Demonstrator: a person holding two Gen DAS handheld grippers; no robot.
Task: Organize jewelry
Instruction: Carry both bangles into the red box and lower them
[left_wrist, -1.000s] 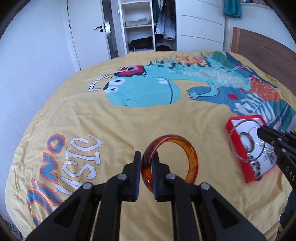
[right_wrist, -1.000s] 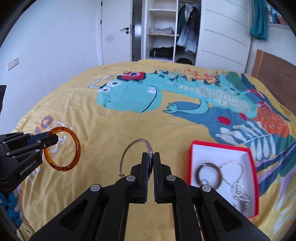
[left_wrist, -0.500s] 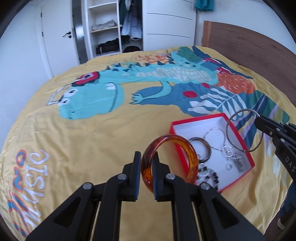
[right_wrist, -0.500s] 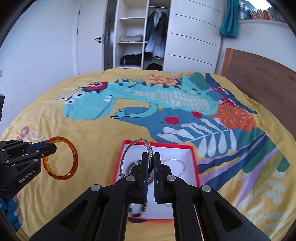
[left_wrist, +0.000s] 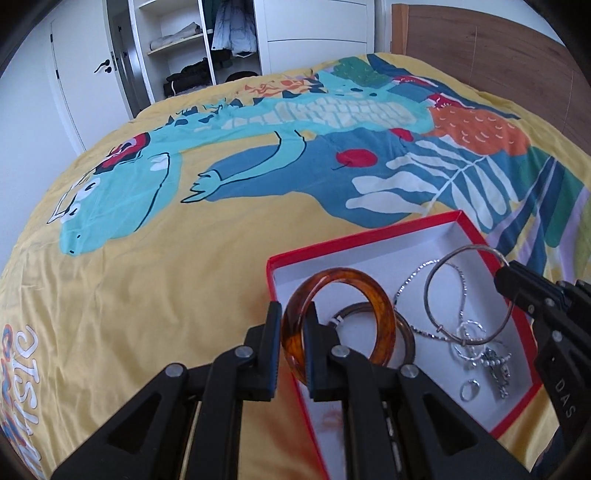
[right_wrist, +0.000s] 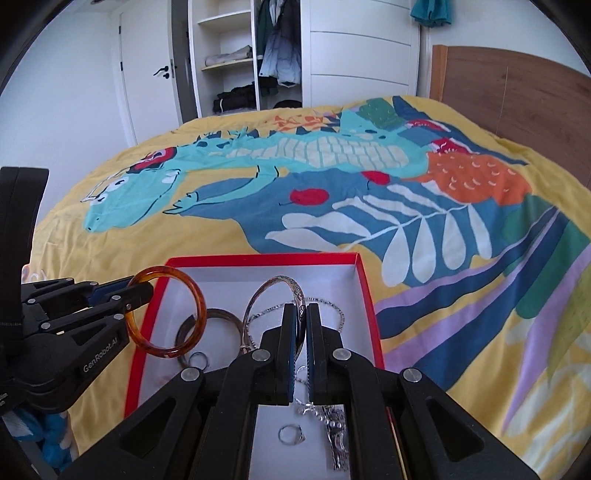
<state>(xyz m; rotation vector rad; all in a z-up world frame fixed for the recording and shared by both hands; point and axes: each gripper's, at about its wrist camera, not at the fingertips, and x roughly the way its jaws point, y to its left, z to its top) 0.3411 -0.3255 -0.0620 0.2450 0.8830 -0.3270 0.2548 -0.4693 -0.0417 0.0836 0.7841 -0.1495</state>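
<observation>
Item 1: amber resin bangle. Held on edge in the left gripper, fingers closed narrow on the near arc of the rim. The hoop stands upright, its open face turned sideways to the fingers. It hangs over the near-left corner of the red jewellery box, above a dark brown bangle that lies flat on the white floor; whether the two touch cannot be told.

Item 2: thin silver bangle. Held in the right gripper, fingers nearly together on its engraved band. It stands upright over the middle of the box, above a silver chain and, nearer the camera, a small silver ring and a metal pendant or clasp piece.

Item 3: the box. Open, no lid in view, resting on a yellow dinosaur-print bedspread.

Governing relation: both hoops sit directly above the box interior, amber to the left and silver to the right, well apart. The floor lies straight below each pair of fingers, so the drop is probably downward only. Each hoop's plane is vertical; on release each would likely tip flat, the amber one onto the brown bangle.
</observation>
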